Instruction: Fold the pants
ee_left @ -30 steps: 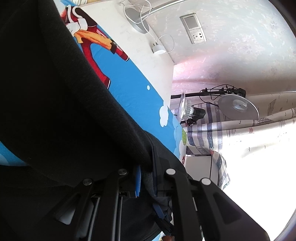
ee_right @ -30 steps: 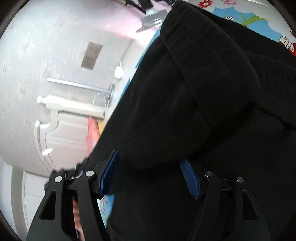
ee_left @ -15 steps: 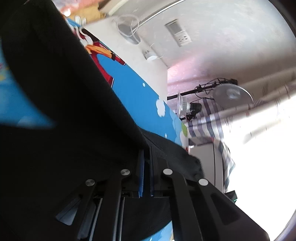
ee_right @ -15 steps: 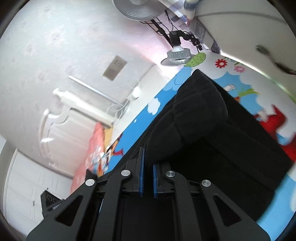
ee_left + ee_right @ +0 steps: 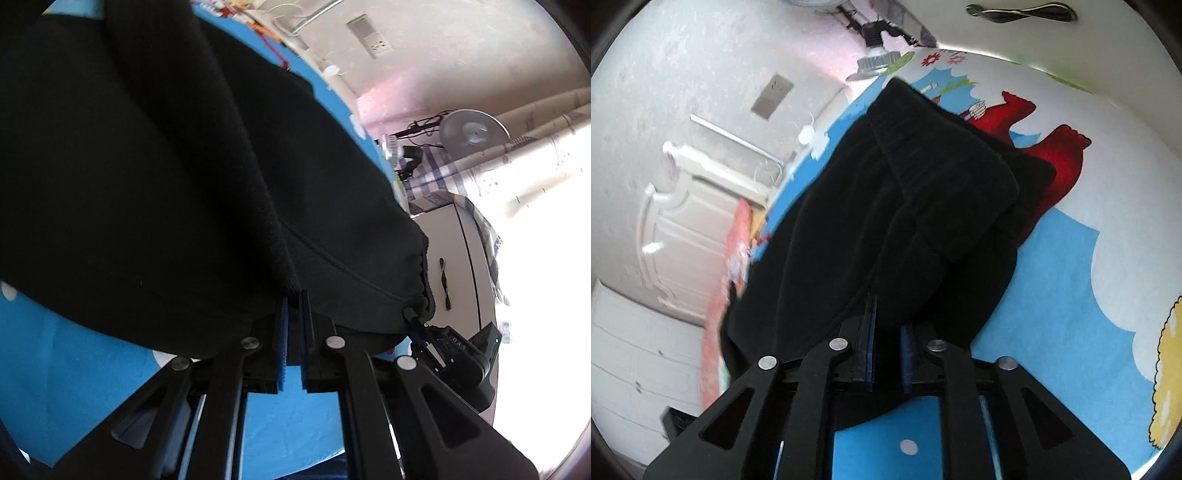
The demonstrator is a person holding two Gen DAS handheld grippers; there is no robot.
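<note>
Black fleece pants (image 5: 886,229), already doubled over on themselves, lying across a bright cartoon-printed bedsheet in blue, white and red (image 5: 1052,280); ribbed waistband or cuff band uppermost on the pile in the right wrist view. Near edge of the cloth raised off the sheet, pinched at two places.

Left gripper (image 5: 291,306): blue pads pressed close together, nipping a thick fold of the fleece right at the tips. Right gripper (image 5: 886,321): narrow gap between the pads, dark cloth filling it, so pinching the hem rather than standing free. Right gripper also visible at the edge of the left wrist view, close under the corner of the cloth.

Likely step: carrying the held edge over to make the next fold. To do it well:
- Keep both grips at one height, edge taut between them, no sag in the middle.
- Carry the edge straight across, parallel to the far edge, then lower before letting go.
- Watch for the thick fleece slipping from the right pads, the hold there looking shallower.
- Avoid dragging the lower layers out of line.

White bedside cabinet (image 5: 454,258) beyond the bed, well apart from the work.
</note>
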